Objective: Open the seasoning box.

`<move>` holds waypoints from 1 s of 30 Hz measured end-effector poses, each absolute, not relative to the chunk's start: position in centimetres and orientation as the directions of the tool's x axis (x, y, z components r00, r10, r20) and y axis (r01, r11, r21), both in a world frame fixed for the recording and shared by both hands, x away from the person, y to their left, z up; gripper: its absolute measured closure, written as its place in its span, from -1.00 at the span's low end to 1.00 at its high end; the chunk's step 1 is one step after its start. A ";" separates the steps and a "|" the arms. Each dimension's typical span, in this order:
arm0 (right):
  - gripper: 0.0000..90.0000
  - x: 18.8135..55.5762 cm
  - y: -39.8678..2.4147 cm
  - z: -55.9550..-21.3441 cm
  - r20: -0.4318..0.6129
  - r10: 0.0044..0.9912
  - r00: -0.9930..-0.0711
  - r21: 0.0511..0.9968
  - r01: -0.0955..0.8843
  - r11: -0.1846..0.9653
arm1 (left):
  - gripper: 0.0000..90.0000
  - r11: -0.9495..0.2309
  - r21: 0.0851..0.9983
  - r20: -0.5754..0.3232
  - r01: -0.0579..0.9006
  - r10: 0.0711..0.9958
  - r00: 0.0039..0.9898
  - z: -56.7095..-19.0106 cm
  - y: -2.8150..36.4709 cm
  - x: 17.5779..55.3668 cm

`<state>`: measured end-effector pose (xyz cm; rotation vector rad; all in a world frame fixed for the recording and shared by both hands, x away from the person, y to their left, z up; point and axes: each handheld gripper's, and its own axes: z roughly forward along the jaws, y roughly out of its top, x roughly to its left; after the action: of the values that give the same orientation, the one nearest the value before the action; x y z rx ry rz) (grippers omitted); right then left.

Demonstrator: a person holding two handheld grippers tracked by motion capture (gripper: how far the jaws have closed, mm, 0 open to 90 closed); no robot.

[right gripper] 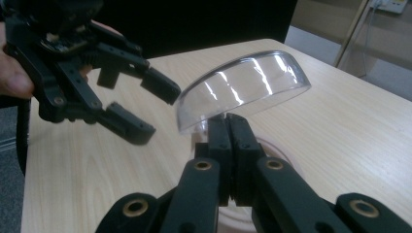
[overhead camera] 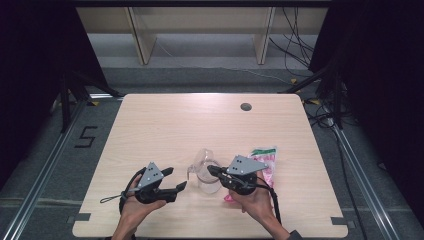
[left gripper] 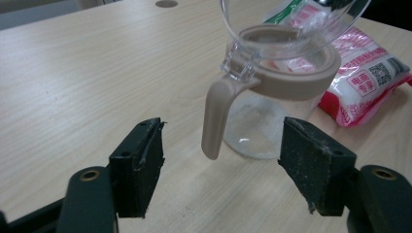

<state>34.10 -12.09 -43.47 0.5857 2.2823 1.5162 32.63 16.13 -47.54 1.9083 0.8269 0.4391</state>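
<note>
Clear glass jug (left gripper: 272, 97) with one beige handle is standing mid-table, lid (right gripper: 243, 87) raised; one pink packet (overhead camera: 264, 162) is lying just beside it. Left gripper (overhead camera: 176, 179) is gaping empty near the handle; right gripper (right gripper: 228, 141) is pinching the jug's rim.

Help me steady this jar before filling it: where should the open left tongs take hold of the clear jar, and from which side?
Grip the beige handle. It juts from the clear jar toward the left tongs, hanging free between the open jaws in the left gripper view. Coming straight in from that side looks best; the right tongs sit shut at the rim under the raised lid.
</note>
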 end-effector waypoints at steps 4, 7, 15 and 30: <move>1.00 34.0 -11.4 -43.1 -0.079 0.505 -0.859 0.929 0.121 0.351 | -0.34 -0.290 0.884 -0.063 0.366 0.703 0.708 -48.0 16.0 32.6; 1.00 33.9 -10.8 -42.9 -0.084 0.495 -0.865 0.926 0.115 0.359 | -0.35 -0.290 0.885 -0.055 0.364 0.711 0.701 -47.9 16.1 32.6; 0.99 33.8 -9.3 -43.1 -0.094 0.474 -0.875 0.925 0.099 0.366 | -0.36 -0.272 0.879 -0.082 0.390 0.721 0.688 -48.3 16.4 32.6; 0.75 34.6 -11.2 -42.6 -0.083 0.517 -0.852 0.928 0.124 0.352 | -0.36 -0.245 0.880 -0.112 0.407 0.726 0.678 -48.5 16.4 32.5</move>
<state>34.58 -11.18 -42.57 0.5641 2.2585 1.5015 32.54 16.41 -48.53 1.8729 0.8902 0.3928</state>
